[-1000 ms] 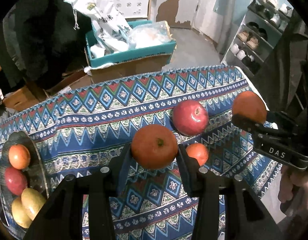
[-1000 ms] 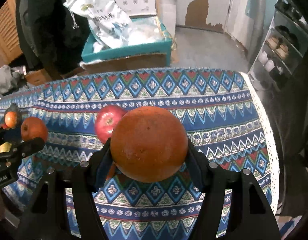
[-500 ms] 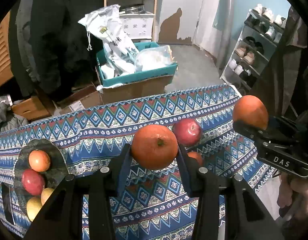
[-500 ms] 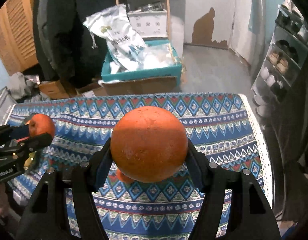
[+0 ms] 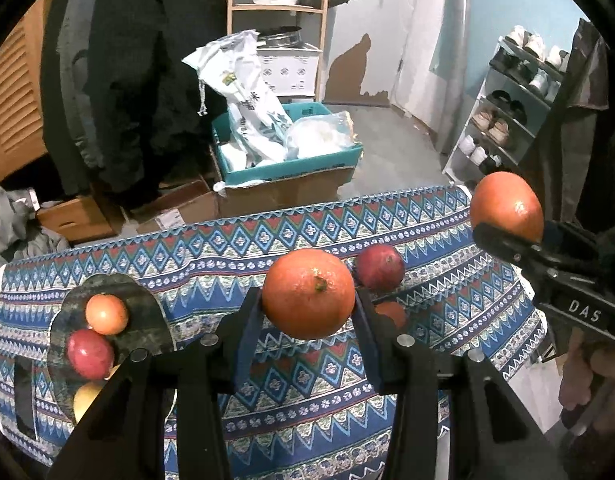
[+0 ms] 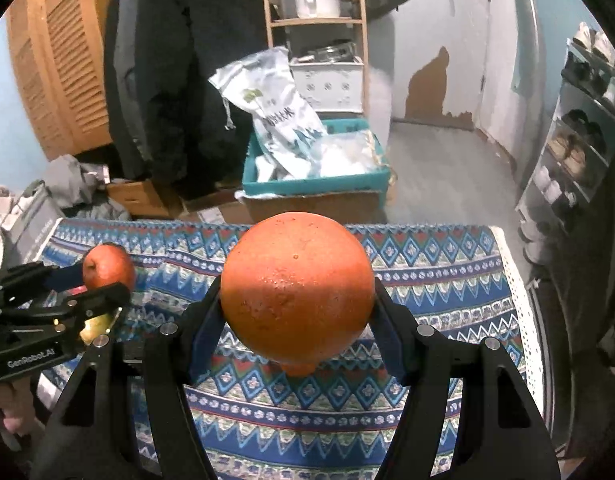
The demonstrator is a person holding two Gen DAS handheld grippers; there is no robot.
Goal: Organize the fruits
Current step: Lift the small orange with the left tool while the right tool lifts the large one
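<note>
Both grippers rose | left gripper (image 5: 309, 312), right gripper (image 6: 297, 320) jaws pinching oranges; plate (image 5: 147, 320) (four fruits)

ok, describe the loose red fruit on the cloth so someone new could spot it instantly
Start at the patterned blue tablecloth in the left wrist view and look toward its far right part. The red apple lies there directly on the cloth, near a smaller orange fruit. It is the only dark red fruit outside the plate.
</note>
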